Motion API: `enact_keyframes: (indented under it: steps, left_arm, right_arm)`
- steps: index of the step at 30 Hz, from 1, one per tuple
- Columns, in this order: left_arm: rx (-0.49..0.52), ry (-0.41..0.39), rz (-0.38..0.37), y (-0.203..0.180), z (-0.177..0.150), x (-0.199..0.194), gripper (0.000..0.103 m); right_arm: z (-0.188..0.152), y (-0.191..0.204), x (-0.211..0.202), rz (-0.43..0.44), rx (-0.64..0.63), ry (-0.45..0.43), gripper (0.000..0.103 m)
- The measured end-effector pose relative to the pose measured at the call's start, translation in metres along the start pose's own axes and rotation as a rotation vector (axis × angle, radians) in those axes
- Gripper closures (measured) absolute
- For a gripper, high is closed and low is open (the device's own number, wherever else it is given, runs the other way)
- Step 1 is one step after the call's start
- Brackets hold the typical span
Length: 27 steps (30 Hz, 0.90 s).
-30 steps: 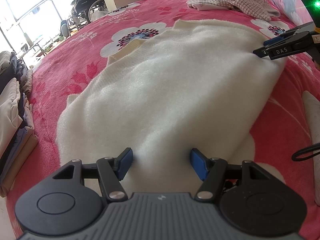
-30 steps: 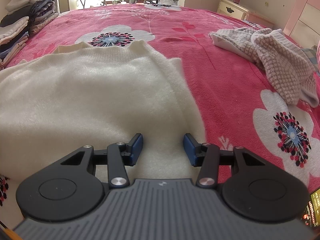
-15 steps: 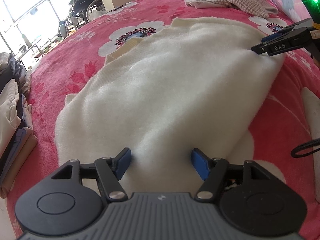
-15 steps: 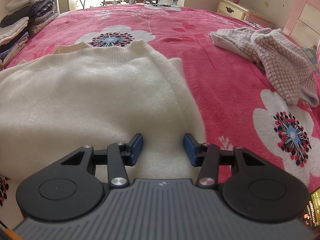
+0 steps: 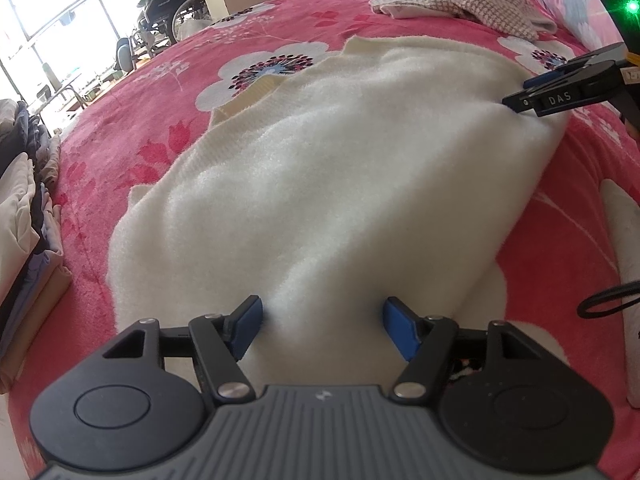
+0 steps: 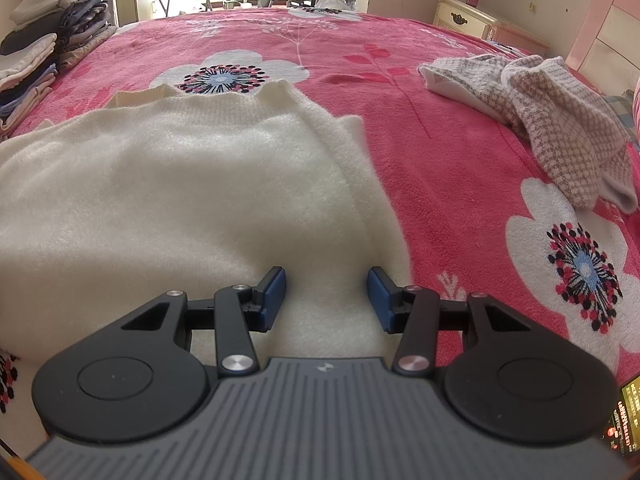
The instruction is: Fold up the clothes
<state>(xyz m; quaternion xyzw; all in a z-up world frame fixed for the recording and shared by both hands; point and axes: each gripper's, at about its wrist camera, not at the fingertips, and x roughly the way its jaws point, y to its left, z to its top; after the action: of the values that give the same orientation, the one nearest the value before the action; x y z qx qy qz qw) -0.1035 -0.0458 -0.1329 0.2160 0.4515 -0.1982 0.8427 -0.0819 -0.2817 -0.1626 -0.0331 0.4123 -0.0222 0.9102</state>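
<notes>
While the cream sweater (image 5: 328, 184) lies spread across the pink floral bed (image 6: 460, 128), partly folded with its ribbed collar at the far end, the step in hand looks like the start of the next fold: both tools sit low at the near hem, one toward each corner. Beyond it, a checked garment (image 6: 560, 120) waits crumpled near the headboard, well apart from the sweater, and a stack of folded clothes (image 6: 36, 56) stands at the bed's far left edge, so I judge the job partway done.

The left gripper (image 5: 322, 330) has its blue fingers (image 5: 248, 326) released, spread wide with fluffy knit rising between them but not pinched. The right gripper (image 6: 326, 296) stands narrower, its fingers (image 6: 274, 294) also apart over the sweater's right edge, pressing on nothing I can make out.

Next, both pairs would need to clench on the hem together, catching every layer, then lift evenly and carry it toward the collar. That thick, soft knit may slip or bunch if only the top layer is taken.
</notes>
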Motion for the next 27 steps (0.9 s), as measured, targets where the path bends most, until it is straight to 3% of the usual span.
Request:
enact_keyframes:
  steps: [19, 27]
  left_arm:
    - [0.024, 0.003, 0.004, -0.003, -0.001, 0.001, 0.032]
    - [-0.026, -0.033, -0.047, 0.015, 0.003, -0.009, 0.033]
  right_arm:
    - [-0.001, -0.002, 0.0, 0.007, 0.001, -0.007, 0.058]
    - [0.003, -0.006, -0.004, 0.035, 0.001, -0.006, 0.057]
